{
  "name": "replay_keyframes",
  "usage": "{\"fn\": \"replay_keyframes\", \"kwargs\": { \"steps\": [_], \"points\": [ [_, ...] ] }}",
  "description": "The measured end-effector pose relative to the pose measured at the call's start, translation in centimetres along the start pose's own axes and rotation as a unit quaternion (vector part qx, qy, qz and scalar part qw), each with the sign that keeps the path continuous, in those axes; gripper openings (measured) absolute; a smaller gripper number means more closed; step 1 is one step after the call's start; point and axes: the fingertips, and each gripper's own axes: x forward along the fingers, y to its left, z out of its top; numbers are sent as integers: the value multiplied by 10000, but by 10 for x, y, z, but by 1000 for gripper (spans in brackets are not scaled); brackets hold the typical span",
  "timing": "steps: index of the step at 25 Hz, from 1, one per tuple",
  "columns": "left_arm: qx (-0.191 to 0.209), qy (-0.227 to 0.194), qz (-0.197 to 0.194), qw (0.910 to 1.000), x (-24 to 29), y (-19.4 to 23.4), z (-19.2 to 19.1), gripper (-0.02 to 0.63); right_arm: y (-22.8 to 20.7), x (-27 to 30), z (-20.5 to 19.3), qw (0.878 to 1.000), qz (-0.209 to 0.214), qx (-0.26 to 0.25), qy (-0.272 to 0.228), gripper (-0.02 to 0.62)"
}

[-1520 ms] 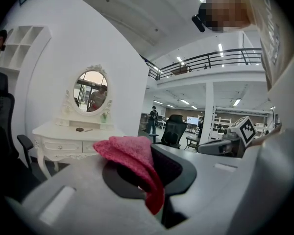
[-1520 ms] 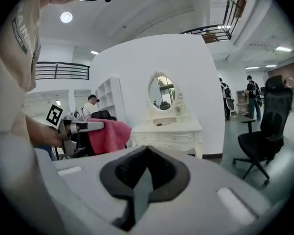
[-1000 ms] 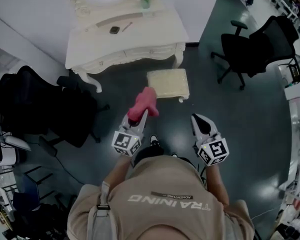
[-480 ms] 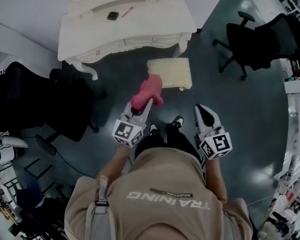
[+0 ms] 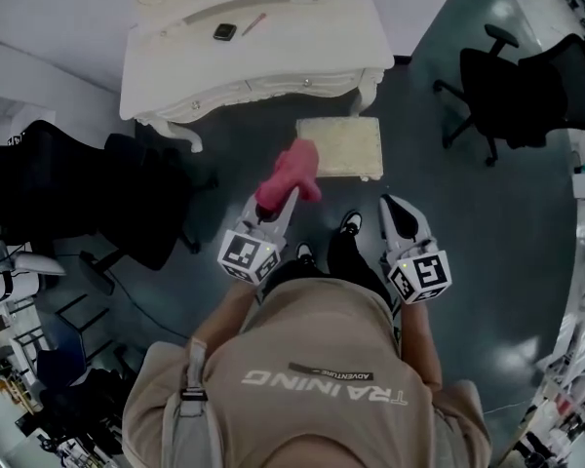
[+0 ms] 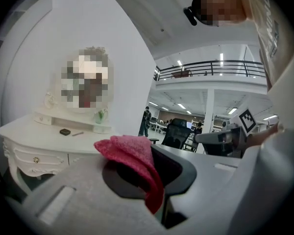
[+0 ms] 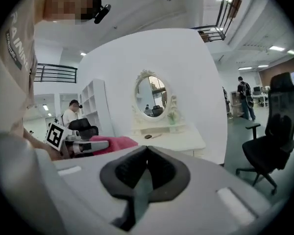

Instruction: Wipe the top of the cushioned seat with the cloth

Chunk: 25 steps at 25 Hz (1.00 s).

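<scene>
A small cushioned seat [image 5: 340, 146] with a cream top stands on the dark floor just in front of the white dressing table [image 5: 253, 61]. My left gripper [image 5: 279, 203] is shut on a pink cloth [image 5: 291, 175], which hangs from its tips near the seat's left edge; the same cloth [image 6: 132, 155] drapes over the jaws in the left gripper view. My right gripper [image 5: 398, 214] is shut and holds nothing, below and right of the seat. In the right gripper view the cloth [image 7: 115, 143] shows at the left.
The dressing table bears a small dark object [image 5: 224, 31] and a pen [image 5: 253, 22]. Black office chairs stand at the left [image 5: 88, 198] and the upper right [image 5: 526, 81]. The person's feet [image 5: 349, 224] are just short of the seat.
The person has stepped forward, so the seat and table lie a little closer. Both grippers keep their pose, and the cloth stays in the left one.
</scene>
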Motion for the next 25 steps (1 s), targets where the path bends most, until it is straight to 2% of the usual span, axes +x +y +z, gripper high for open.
{"fn": "replay_keyframes", "kwargs": {
  "steps": [3, 6, 10, 16, 25],
  "points": [
    [112, 89, 109, 9998, 25, -5, 5, 38, -26, 10, 14, 9998, 176, -31, -101, 2],
    [176, 128, 175, 9996, 58, -16, 13, 38, -59, 18, 14, 9995, 321, -46, 6, 2],
    [102, 61, 336, 9994, 97, -25, 26, 38, -91, 35, 15, 9977, 567, -345, 147, 2],
    [74, 143, 687, 9975, 141, -26, 26, 38, -131, 57, 16, 9939, 1024, -307, 267, 2],
    [-38, 323, 1146, 9929, 160, -1, 16, 38, -173, 71, -11, 9936, 1002, -112, 514, 2]
  ]
}}
